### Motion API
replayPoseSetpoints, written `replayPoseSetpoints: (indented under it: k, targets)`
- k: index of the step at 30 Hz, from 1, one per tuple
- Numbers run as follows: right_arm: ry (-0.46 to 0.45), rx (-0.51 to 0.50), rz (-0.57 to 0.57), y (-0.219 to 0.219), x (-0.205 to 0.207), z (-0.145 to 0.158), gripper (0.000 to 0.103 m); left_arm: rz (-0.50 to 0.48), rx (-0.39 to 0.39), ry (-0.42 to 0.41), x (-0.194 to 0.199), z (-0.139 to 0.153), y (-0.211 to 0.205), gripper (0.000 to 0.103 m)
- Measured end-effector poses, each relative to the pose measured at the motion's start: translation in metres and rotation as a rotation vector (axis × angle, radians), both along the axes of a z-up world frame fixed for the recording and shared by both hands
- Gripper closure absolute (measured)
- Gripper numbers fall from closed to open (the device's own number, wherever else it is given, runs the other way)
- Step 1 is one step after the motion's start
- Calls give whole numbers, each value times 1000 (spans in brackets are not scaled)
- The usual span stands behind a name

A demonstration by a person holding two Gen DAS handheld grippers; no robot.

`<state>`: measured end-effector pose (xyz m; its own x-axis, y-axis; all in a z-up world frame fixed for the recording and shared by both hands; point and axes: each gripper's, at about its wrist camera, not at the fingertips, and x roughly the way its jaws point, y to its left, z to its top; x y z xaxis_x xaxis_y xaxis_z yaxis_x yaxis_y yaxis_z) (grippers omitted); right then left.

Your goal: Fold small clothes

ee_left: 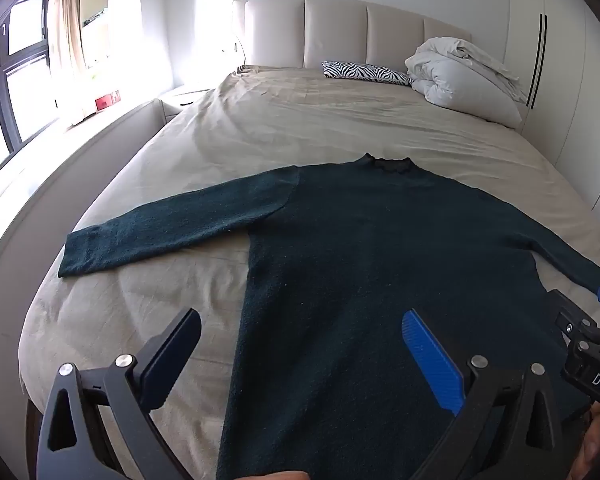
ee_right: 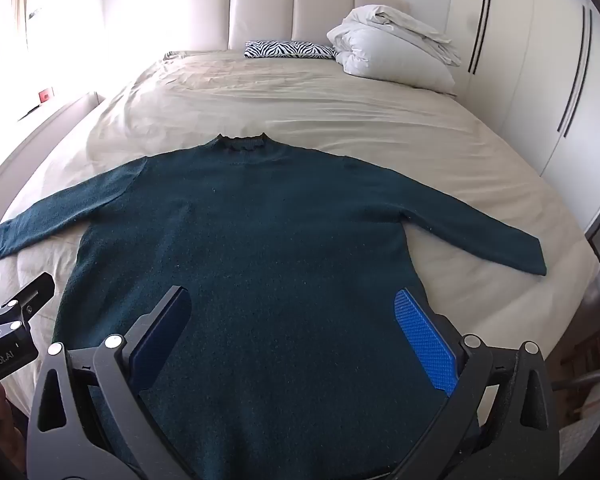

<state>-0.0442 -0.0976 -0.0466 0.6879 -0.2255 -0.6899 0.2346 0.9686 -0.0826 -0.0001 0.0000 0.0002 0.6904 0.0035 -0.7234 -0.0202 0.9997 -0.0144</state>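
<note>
Sweater (ee_right: 260, 240): dark green, laid flat on bed (ee_right: 300, 100), front or back side undetermined. Collar (ee_right: 242, 142) toward headboard (ee_right: 260, 12); hem at foot edge of bed, nearest the cameras. Both sleeves spread outward: left sleeve (ee_left: 172, 224) reaching toward the left edge of bed, right sleeve (ee_right: 480, 232) toward the right edge. Cuffs resting on sheet, short of the edges.

Left hand-held gripper (ee_left: 300, 356): jaws spread fully wide, nothing clamped. Pointed down at an angle over the lower left portion of sweater; left finger (ee_left: 172, 360) above bare sheet, blue-padded right finger (ee_left: 432, 360) above knit fabric. Contact with fabric not confirmable.

Right hand-held gripper (ee_right: 296, 336): jaws spread fully wide, nothing clamped. Pointed down at an angle over the lower body of sweater; both fingers above knit, right finger (ee_right: 424, 344) near the side seam. Contact with fabric not confirmable.

Grippers side by side at foot edge of bed; each visible at the margin of the other's view.

At head of bed: zebra pillow (ee_right: 290, 50) against headboard, near centre; white duvet (ee_right: 392, 46) bundled in right corner, just beside pillow. Well apart from sweater.

Wardrobe (ee_right: 540, 60) along right edge of bed. Window (ee_left: 20, 60) and curtain (ee_left: 66, 24) beyond left edge.
</note>
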Motion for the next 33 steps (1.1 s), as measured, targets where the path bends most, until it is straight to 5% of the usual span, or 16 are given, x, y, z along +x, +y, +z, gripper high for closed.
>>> replayPoseSetpoints:
  k: [33]
  targets:
    - [8,9,-3,2,-2,-4,0,3,7,12,-5,-8,2,0]
